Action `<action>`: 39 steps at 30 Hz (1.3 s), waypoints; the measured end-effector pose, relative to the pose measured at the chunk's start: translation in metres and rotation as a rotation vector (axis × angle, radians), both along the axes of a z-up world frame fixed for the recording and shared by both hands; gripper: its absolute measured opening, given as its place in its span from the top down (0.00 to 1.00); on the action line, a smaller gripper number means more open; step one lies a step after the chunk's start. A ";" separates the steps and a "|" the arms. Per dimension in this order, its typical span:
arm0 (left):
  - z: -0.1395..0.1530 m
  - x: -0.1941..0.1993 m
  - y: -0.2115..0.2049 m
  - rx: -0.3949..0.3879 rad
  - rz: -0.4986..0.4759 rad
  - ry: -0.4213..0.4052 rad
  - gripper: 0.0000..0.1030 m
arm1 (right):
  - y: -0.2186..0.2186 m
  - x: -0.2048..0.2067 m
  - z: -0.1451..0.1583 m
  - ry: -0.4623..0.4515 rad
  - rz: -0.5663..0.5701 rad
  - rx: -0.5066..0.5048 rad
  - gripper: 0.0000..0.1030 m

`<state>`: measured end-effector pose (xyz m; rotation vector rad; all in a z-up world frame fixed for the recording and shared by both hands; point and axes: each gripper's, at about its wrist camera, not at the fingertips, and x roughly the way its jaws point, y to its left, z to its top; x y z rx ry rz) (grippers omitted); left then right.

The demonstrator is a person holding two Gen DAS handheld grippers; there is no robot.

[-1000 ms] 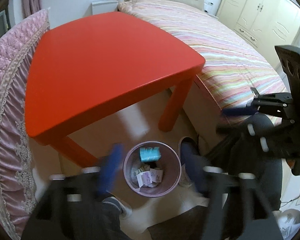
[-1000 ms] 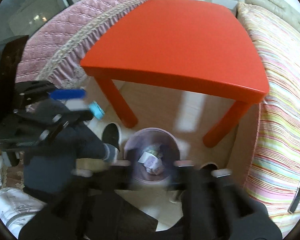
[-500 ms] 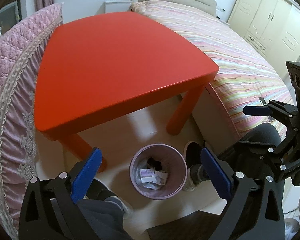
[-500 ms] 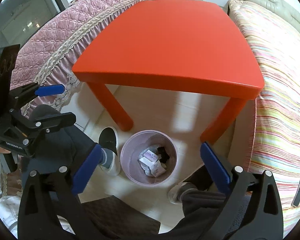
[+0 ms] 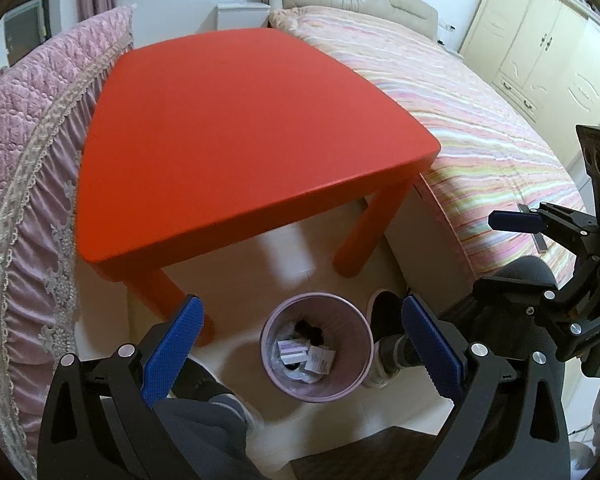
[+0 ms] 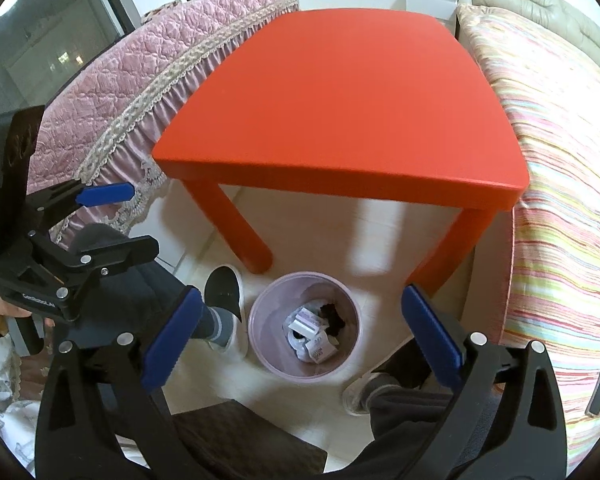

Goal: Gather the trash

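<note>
Trash (image 6: 316,336), "COTTON" label, in bin (image 6: 260,320)

Red table (image 5: 240,128), pink bin (image 5: 350,380), striped bedspread (image 5: 480,120) (pastel), blue finger pads (image 5: 172,356)

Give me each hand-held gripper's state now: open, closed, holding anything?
Left hand-held gripper: open, holding nothing, above the bin.
Right hand-held gripper: open, holding nothing.
</note>
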<state>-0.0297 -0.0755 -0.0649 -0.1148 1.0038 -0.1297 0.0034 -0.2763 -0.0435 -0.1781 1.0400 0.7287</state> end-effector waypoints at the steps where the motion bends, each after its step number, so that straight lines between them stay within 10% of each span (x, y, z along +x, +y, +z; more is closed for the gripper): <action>1: 0.002 0.001 0.001 0.003 0.003 -0.004 0.07 | 0.001 0.002 0.004 -0.007 -0.001 0.005 0.05; 24: 0.098 0.044 0.048 0.085 0.111 -0.250 0.07 | 0.031 0.067 0.114 -0.240 -0.012 0.133 0.04; 39: 0.108 0.055 0.063 0.088 0.170 -0.247 0.06 | 0.043 0.077 0.122 -0.260 0.001 0.146 0.04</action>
